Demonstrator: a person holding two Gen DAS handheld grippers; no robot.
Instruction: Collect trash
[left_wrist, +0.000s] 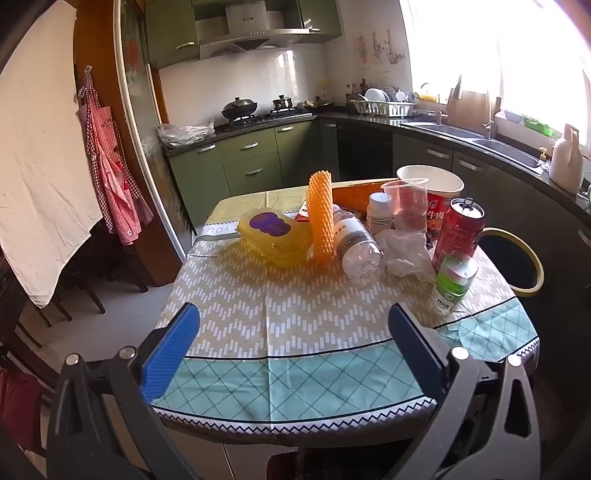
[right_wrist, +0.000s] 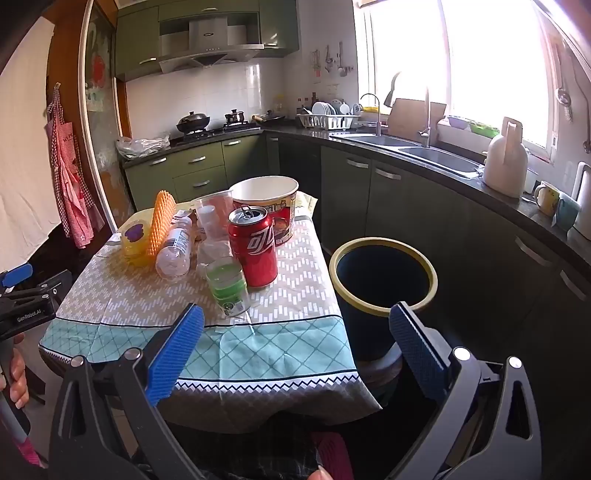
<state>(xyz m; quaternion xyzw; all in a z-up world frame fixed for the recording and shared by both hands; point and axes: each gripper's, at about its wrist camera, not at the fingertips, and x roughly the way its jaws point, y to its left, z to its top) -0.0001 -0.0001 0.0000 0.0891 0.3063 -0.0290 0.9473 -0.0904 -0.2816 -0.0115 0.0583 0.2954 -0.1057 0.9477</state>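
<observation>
Trash stands in a cluster on the table's far half: a red soda can (right_wrist: 254, 246), a small green bottle (right_wrist: 227, 282), a crushed clear water bottle (right_wrist: 175, 251), an orange foam net sleeve (right_wrist: 160, 221), a yellow plastic tray (right_wrist: 135, 240), a clear plastic cup (right_wrist: 214, 214), a noodle bowl (right_wrist: 269, 203) and crumpled plastic wrap (left_wrist: 404, 254). A dark bin with a yellow rim (right_wrist: 382, 277) stands right of the table. My left gripper (left_wrist: 293, 343) is open and empty over the table's near edge. My right gripper (right_wrist: 295, 343) is open and empty, near the front right corner beside the bin.
The table wears a patterned cloth (left_wrist: 258, 295). Green kitchen cabinets (right_wrist: 199, 170) stand behind, a counter with sinks (right_wrist: 413, 147) runs along the right. Chairs (left_wrist: 85, 280) and a hanging white cloth are at the left. The left gripper's body shows in the right wrist view (right_wrist: 26, 295).
</observation>
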